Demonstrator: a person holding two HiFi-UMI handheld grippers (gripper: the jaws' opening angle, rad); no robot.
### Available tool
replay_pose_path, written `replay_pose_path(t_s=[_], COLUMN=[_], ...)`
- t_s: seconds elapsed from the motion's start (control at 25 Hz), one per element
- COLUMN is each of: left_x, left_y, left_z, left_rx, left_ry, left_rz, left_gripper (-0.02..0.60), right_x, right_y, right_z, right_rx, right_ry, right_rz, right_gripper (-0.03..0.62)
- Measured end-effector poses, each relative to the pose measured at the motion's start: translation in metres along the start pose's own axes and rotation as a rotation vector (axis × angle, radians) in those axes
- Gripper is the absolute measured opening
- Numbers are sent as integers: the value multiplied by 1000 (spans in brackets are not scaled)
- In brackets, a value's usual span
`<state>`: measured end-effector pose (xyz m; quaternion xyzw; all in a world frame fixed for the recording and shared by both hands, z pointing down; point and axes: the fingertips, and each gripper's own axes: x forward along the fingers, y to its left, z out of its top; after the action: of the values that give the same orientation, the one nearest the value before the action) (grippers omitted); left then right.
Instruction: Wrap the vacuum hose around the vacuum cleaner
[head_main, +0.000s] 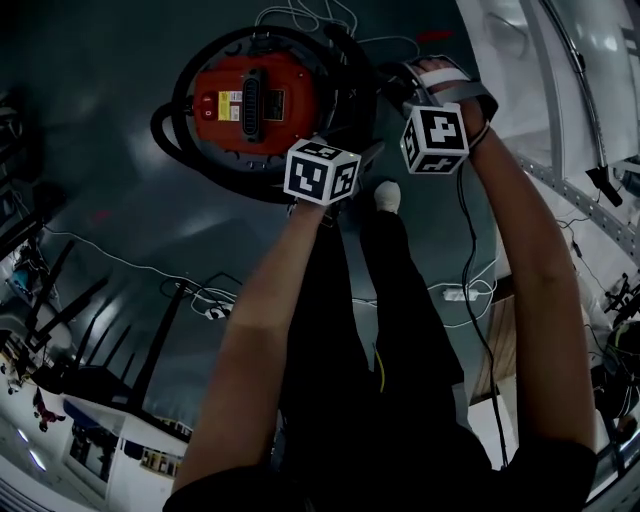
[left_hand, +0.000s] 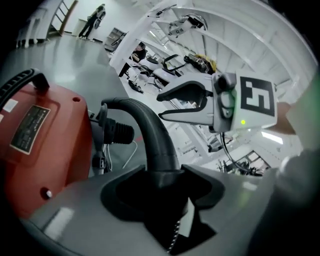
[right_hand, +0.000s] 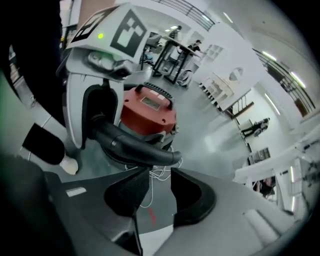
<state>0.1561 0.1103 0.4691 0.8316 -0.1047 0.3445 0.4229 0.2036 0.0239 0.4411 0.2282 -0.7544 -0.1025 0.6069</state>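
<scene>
— On the grey floor (head_main: 100, 200), just beyond the person's white shoe (head_main: 387, 195), stands the red vacuum cleaner (head_main: 250, 100). Where is the vacuum hose (head_main: 165, 135)?

— Its black loops lie round the base of the machine, against it on the near and left sides. The far side of the loop is hidden behind the body. The stiff curved end is up off the floor, beside the machine.

— Is it held?

— Yes. In the left gripper view the left tongs (left_hand: 162, 172) pinch that dark tube from both sides, and it bends away toward the red body.

— And the right tongs (right_hand: 154, 175)?

— Spread, with nothing between them. Through the gap I see only floor and a thin white cable (right_hand: 150, 186). The tube's blunt tip lies just past their tips; whether it touches them is hard to make out.

— Does the head view help?

— No. There the marker cubes and the hands cover both pairs of tips.

— Where does the hose join the machine?

— I cannot tell. A ribbed black cuff (left_hand: 117, 132) sits beside the red body, but what it connects to is hidden.
</scene>
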Motion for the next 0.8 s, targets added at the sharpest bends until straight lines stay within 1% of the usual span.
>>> replay_pose_path(t_s=[0.12,0.2,0.24,0.28,0.36,0.44,0.56,0.6,0.68,0.72,0.8], left_x=[-8,-12,-13,-13,-11,-6,1,3,9,12,17], left_y=[1,1,0,1,4,7,15,18,24,26,29], left_z=[8,10,11,13,21,27,32,35,38,41,50], left_rx=[-60,-90,-106,-124,-158,-183,-224,-241,-297,-343,-432], left_ry=[-19,-12,-9,-10,-25,-38,-63,-74,-95,-113,-165], left_rz=[-29,-50,-56,-58,-56,-50,-27,-16,-9,-13,-22], left_gripper=[225,225,225,225,225,225,225,225,225,225,225], right_x=[-12,-18,-19,-20,-15,-8,2,5,13,17,28], right_y=[-14,-13,-10,-8,-12,-25,-49,-56,-61,-60,-59], right_z=[3,5,6,8,9,9,5,4,4,5,8], right_rx=[237,384,434,467,492,508,585,615,670,687,685], right_ry=[11,17,15,9,-8,-27,-71,-88,-112,-118,-121], right_rz=[-51,-61,-59,-55,-59,-76,-95,-88,-44,-14,38], right_gripper=[109,103,103,96,72,60,57,52,41,41,43])
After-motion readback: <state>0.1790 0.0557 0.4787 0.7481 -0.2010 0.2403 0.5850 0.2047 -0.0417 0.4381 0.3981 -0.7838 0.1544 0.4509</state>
